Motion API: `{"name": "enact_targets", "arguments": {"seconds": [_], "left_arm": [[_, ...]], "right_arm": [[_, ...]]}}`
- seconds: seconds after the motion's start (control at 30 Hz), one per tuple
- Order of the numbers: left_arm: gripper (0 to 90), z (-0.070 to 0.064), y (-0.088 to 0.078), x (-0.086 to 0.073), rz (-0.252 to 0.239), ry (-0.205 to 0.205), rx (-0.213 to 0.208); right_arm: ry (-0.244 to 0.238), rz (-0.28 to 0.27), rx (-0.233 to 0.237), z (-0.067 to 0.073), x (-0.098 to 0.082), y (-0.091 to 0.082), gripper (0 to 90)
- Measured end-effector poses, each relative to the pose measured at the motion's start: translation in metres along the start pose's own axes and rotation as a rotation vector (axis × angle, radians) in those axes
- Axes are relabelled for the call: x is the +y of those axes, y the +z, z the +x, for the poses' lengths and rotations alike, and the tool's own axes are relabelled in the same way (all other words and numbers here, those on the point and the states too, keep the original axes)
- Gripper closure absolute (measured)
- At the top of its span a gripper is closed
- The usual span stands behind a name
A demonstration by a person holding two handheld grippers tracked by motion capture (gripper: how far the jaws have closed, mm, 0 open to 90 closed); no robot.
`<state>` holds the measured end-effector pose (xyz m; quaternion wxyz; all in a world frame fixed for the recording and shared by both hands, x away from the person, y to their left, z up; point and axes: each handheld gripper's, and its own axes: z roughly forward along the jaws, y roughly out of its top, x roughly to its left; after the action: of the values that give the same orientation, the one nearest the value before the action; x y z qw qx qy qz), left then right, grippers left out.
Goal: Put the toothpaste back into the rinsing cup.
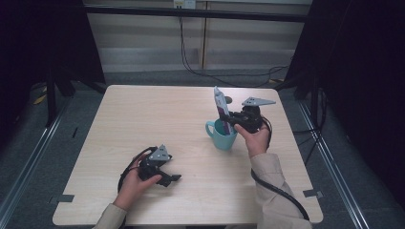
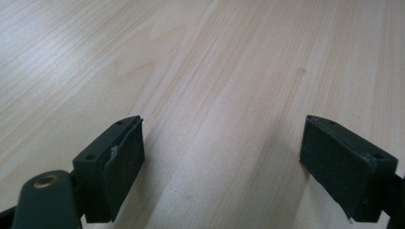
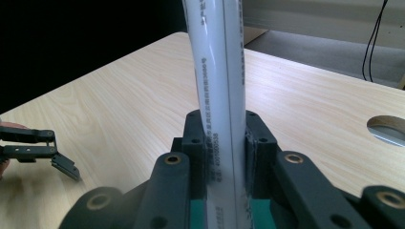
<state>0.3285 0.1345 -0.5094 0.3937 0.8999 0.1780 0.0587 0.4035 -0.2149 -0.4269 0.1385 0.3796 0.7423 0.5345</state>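
Toothpaste tube (image 1: 220, 106) stands upright in the teal mug (image 1: 222, 136), my right claw (image 1: 232, 119) clamped on its middle. Left claw (image 1: 175, 179) rests on the surface (image 1: 143, 119), jaws apart, holding nothing. Risk: tilting my grip levers the mug over.

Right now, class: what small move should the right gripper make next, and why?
Probably lower the tube deeper into the teal mug. The right gripper is shut on the upright tube, whose lower end already sits inside the mug; the left gripper rests open.
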Motion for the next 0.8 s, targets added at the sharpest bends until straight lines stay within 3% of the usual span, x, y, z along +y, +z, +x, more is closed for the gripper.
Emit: {"name": "enact_targets", "arguments": {"seconds": [0.8], "left_arm": [[15.1, -0.0001, 0.0000, 0.0000, 0.000, -0.001, 0.000]], "right_arm": [[-0.021, 0.064, -0.026, 0.0009, -0.0080, 0.0042, 73.4]]}}
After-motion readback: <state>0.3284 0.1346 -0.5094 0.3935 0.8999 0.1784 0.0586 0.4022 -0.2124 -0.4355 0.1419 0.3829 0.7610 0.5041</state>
